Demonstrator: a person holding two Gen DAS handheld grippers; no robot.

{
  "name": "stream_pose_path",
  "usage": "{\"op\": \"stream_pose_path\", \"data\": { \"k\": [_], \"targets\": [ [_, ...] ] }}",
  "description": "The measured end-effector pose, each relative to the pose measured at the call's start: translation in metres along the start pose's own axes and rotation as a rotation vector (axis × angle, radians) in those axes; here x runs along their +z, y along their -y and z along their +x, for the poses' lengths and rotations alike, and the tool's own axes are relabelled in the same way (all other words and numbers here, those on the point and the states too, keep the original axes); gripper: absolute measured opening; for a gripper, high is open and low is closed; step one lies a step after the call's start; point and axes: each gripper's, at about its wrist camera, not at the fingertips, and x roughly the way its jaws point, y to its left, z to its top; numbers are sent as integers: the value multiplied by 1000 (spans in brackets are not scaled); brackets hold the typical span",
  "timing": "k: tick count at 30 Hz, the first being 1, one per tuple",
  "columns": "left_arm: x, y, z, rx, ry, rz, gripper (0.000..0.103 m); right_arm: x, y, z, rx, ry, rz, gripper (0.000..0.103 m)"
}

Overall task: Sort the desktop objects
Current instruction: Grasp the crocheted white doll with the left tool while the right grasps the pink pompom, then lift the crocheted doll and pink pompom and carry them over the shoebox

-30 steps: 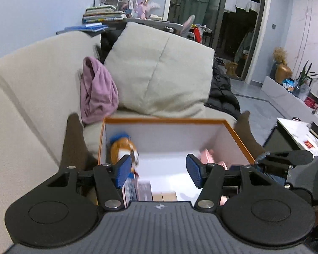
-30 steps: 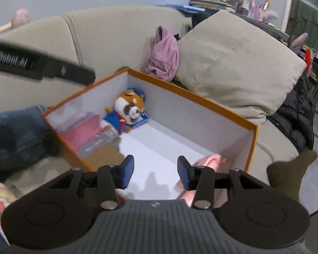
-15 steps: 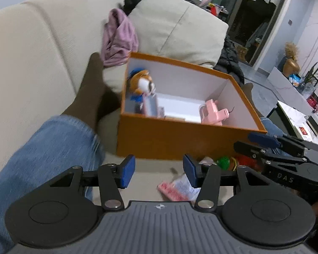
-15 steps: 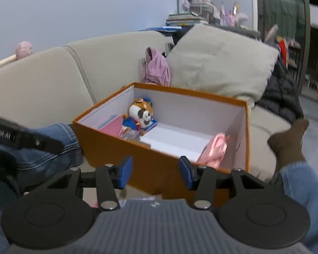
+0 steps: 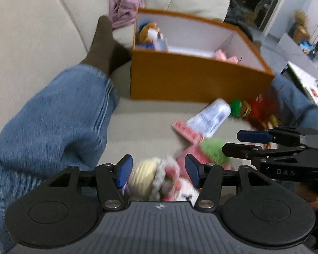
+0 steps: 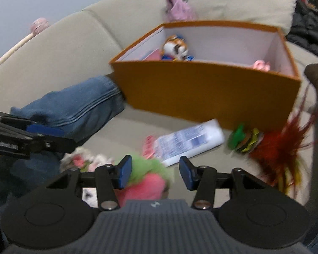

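Both grippers have dropped back from above the box since the earlier frames and now point down at the loose items in front of it.

The sofa [image 5: 31,33] carries everything. A person's leg in jeans [image 5: 53,114] lies to the left of the left gripper [image 5: 156,173]. The orange box [image 5: 193,82] stands ahead of both grippers, with a plush dog [image 5: 150,33] inside at its far left corner. A white tube [image 6: 190,141] lies just ahead of the right gripper [image 6: 152,173], with a red feather toy [image 6: 279,148] to its right.

Left gripper: jaws apart, just reopened, over a cream and pink soft toy [image 5: 159,180], without clamping it. Right gripper: jaws apart, just widening, over a pink and green plush [image 6: 146,180], not gripping it.
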Motion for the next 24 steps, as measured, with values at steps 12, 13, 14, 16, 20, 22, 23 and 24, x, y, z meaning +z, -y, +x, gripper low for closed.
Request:
{"op": "stream_pose_path", "data": {
  "k": [12, 13, 14, 16, 20, 22, 23, 24],
  "targets": [
    [-14, 5, 28, 71, -104, 0, 70, -9, -12, 36, 36, -127, -45, 67],
    [-14, 5, 31, 67, -100, -6, 71, -9, -12, 39, 37, -124, -42, 67],
    [-13, 4, 33, 67, -95, -14, 71, -9, -10, 42, 36, -121, -37, 67],
    [-11, 1, 36, 59, -83, -39, 71, -8, -7, 48, 33, -122, -26, 67],
    [-10, -2, 42, 54, -58, -58, 71, -9, -6, 58, 37, -130, -15, 60],
    [-9, 0, 43, 57, -25, -47, 68, -8, -7, 56, 27, -122, -24, 53],
    [-8, -1, 43, 52, -10, -52, 66, -7, -7, 53, 15, -115, -32, 51],
    [-6, 0, 43, 45, 3, -48, 64, -7, -7, 51, -2, -105, -45, 50]
  ]
}}
